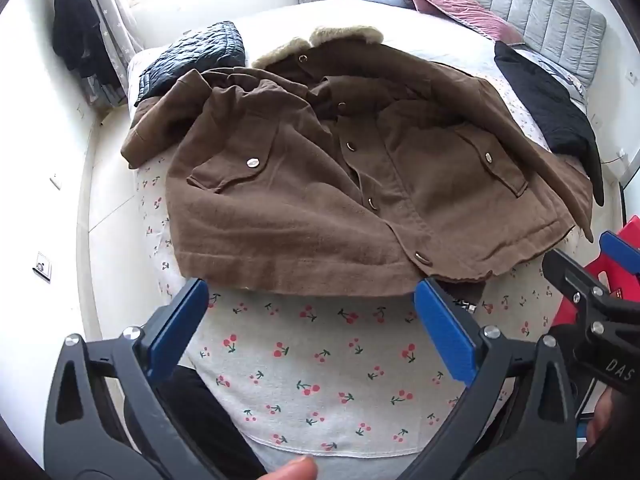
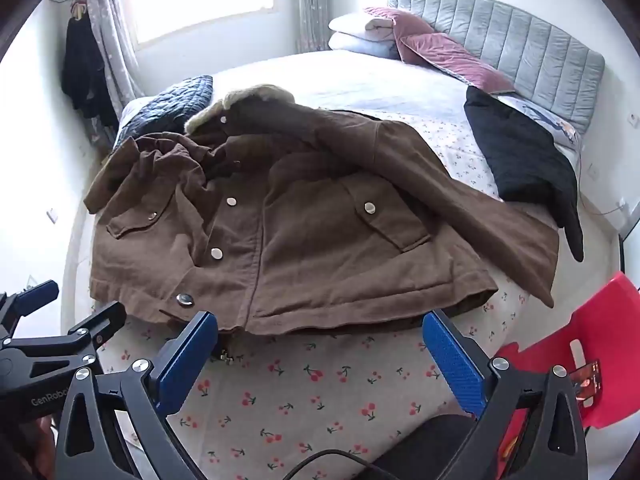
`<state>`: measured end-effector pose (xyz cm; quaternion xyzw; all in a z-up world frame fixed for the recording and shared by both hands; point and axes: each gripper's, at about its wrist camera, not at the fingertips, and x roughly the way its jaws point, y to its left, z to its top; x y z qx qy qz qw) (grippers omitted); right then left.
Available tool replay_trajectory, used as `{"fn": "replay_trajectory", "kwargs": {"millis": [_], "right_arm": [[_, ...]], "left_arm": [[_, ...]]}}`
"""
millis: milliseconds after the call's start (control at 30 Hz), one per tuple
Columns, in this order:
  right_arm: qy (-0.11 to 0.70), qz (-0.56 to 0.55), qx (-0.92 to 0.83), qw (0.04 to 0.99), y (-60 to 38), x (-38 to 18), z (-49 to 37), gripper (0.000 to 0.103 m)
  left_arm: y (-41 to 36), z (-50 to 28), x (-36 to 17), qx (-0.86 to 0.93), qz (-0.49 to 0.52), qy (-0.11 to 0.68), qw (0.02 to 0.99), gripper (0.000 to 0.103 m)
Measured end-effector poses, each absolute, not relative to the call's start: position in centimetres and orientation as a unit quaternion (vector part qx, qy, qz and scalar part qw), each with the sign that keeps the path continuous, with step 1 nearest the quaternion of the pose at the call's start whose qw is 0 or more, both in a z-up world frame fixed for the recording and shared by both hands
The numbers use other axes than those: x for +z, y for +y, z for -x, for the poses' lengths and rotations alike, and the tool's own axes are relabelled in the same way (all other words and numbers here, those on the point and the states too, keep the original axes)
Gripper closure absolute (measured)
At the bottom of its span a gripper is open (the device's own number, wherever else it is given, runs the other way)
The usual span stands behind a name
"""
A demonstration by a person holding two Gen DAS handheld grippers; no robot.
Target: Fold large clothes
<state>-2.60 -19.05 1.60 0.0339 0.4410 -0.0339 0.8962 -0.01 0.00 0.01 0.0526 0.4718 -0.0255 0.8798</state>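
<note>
Left wrist: both hand-held grippers [image 1: 310,300] [image 2: 320,334] released | jacket [image 1: 360,184] sleeve bunched, partly hidden

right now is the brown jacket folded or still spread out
Spread, not folded: the brown jacket lies front-up on the bed, hem and both pockets showing.

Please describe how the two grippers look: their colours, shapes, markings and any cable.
Both the left gripper and the right gripper have black, triangular cut-out frames with silver bolts and flat blue textured pads. White lettering shows on their bodies: "DAS" on the right one, "GenRobo" on the left. A black cable runs below the right gripper.
</note>
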Motion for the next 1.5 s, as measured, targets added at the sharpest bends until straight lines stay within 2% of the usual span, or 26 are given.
{"fn": "replay_trajectory", "kwargs": {"millis": [1500], "right_arm": [[0.465, -0.037, -0.031, 0.884, -19.0, 0.2, 1.3, 0.000]], "left_arm": [[0.7, 0.0, -0.6, -0.024, -0.057, 0.479, 0.876, 0.001]]}}
